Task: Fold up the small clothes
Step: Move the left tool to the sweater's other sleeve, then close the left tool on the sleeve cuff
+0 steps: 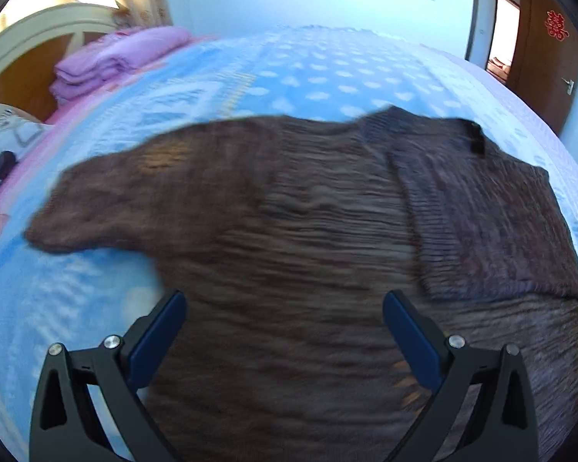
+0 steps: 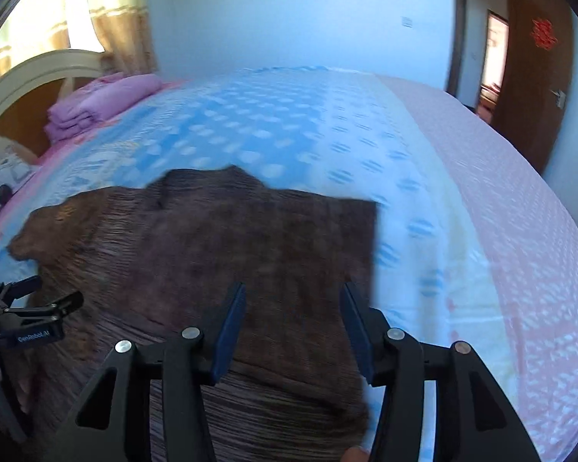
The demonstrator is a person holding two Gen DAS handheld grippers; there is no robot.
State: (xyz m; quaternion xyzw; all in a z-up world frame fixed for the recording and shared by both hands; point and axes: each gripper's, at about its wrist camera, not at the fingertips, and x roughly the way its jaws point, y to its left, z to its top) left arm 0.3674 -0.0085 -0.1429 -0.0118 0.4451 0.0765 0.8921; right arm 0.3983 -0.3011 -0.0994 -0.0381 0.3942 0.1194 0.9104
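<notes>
The brown knit sweater (image 1: 308,231) lies on the blue bedspread (image 1: 308,77), right side folded inward, bare bed beyond. Left gripper (image 1: 285,327) and right gripper (image 2: 293,323) hover open, empty. Motion-blurred; hem cut off.

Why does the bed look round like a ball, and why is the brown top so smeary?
Left wrist view: the fisheye lens bulges the bed; motion smears the brown top. Right wrist view: same bulge and blur, with the window glaring white.

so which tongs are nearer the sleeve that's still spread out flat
Left. The left tongs hang over the sweater body beside the spread sleeve; the right tongs sit over the folded-in side, farther away.
</notes>
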